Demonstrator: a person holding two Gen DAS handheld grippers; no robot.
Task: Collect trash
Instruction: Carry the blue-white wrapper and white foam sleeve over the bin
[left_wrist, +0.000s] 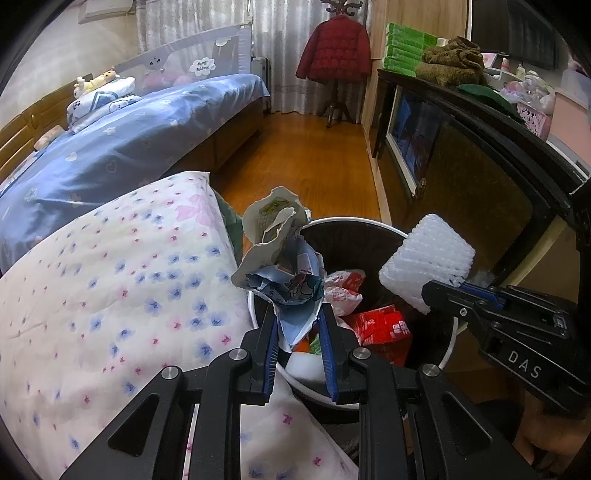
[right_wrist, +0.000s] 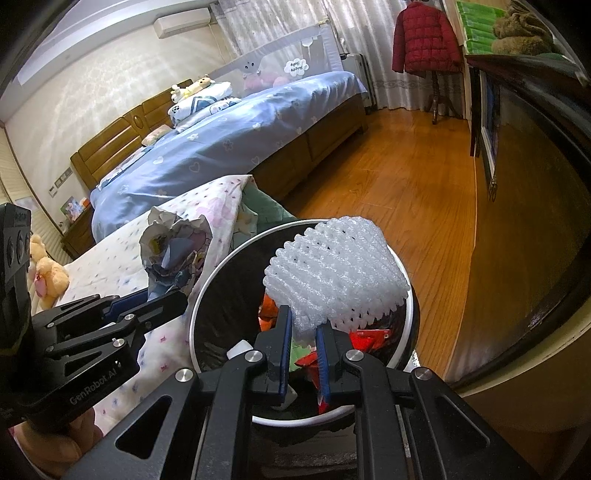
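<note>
My left gripper (left_wrist: 298, 314) is shut on a crumpled paper wrapper (left_wrist: 275, 254), white and blue with cartoon print, held over the left rim of the round trash bin (left_wrist: 448, 347). My right gripper (right_wrist: 303, 321) is shut on a white foam fruit net (right_wrist: 336, 280), held above the bin's opening (right_wrist: 207, 291). The bin has a white rim and a dark liner and holds red packaging (left_wrist: 384, 328) and other wrappers. The foam net also shows in the left wrist view (left_wrist: 428, 266), and the paper wrapper in the right wrist view (right_wrist: 173, 251). The left gripper shows at the left of that view (right_wrist: 162, 295).
A flowered quilt (left_wrist: 110, 295) lies right beside the bin on the left. A bed with a blue cover (left_wrist: 129, 147) stands behind it. A dark cabinet (left_wrist: 461, 177) runs along the right. Wooden floor (left_wrist: 314, 158) lies between, with a coat stand and red jacket (left_wrist: 336, 48) at the far end.
</note>
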